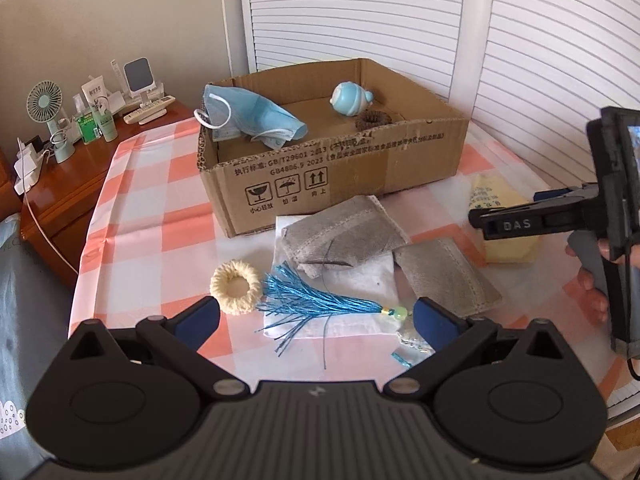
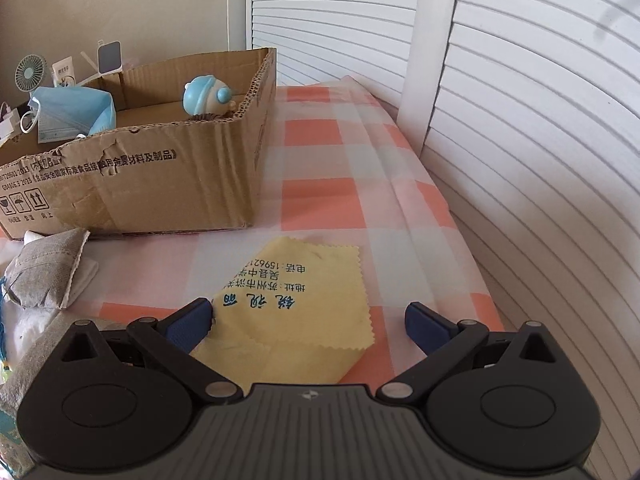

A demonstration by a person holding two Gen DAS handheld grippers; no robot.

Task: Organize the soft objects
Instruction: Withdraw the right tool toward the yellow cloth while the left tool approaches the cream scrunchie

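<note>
Left gripper (image 1: 316, 318): we are holding it spread wide and empty, low over the blue metallic-thread tassel (image 1: 308, 304), which is lying between the fingers.
Right gripper (image 2: 308, 320): we are keeping it spread and empty over the yellow pinked-edge cleaning cloth (image 2: 296, 312); the left finger looks to be touching the cloth's edge.
Open brown cardboard box (image 1: 336, 168): sitting at 12 o'clock, apparently serving as the collection bin; it is already holding a blue surgical mask (image 1: 248, 114), a pale blue round toy (image 1: 350, 98) and a brown hair tie (image 1: 372, 120).
Outstanding: a cream crocheted ring (image 1: 236, 286) at 10 o'clock of the tassel, and two grey fabric pouches (image 1: 340, 240) on the pink-checked tablecloth (image 1: 160, 200).
Judgement: we are likely lining up two pickups.
</note>
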